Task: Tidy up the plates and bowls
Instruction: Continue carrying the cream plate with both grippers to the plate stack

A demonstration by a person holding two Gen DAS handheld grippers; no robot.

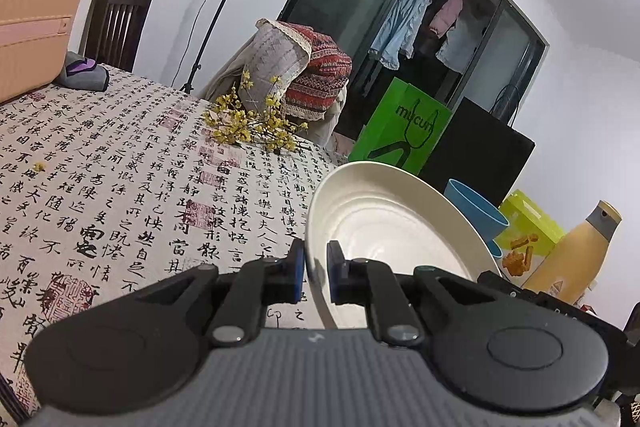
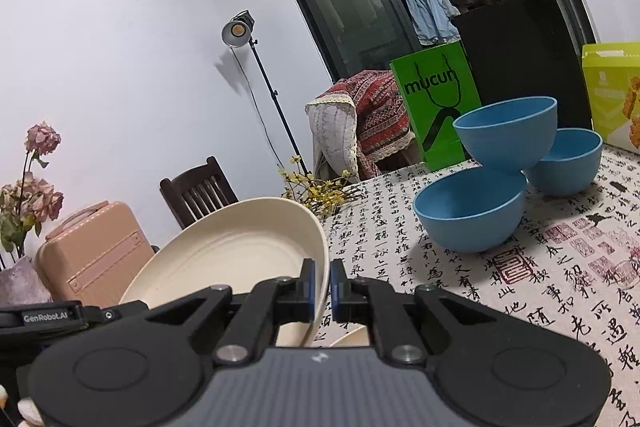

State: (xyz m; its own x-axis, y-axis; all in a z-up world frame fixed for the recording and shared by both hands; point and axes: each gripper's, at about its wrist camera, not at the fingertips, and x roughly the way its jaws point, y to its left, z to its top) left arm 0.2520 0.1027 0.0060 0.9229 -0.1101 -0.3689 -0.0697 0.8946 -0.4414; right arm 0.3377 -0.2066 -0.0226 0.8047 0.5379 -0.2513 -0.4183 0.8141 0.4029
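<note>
From the left wrist, the left gripper (image 1: 316,269) is clenched on the rim of a cream plate (image 1: 392,223) held tilted above the tablecloth (image 1: 120,167), with a blue bowl (image 1: 476,207) just beyond it. From the right wrist, the right gripper (image 2: 322,287) pinches the rim of that plate (image 2: 232,247), as far as I can tell, and ahead to its right three blue bowls (image 2: 472,215) sit loosely heaped, one perched on two. Another pale rim shows beneath the fingers, so stacking seems barely begun, with the bowls still to nest.

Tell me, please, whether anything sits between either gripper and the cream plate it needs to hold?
Nothing visible does. The left gripper and the right gripper each already pinch the rim of the cream plate, which is tilted up off the table. The three blue bowls stand farther back, apart from it.
</note>
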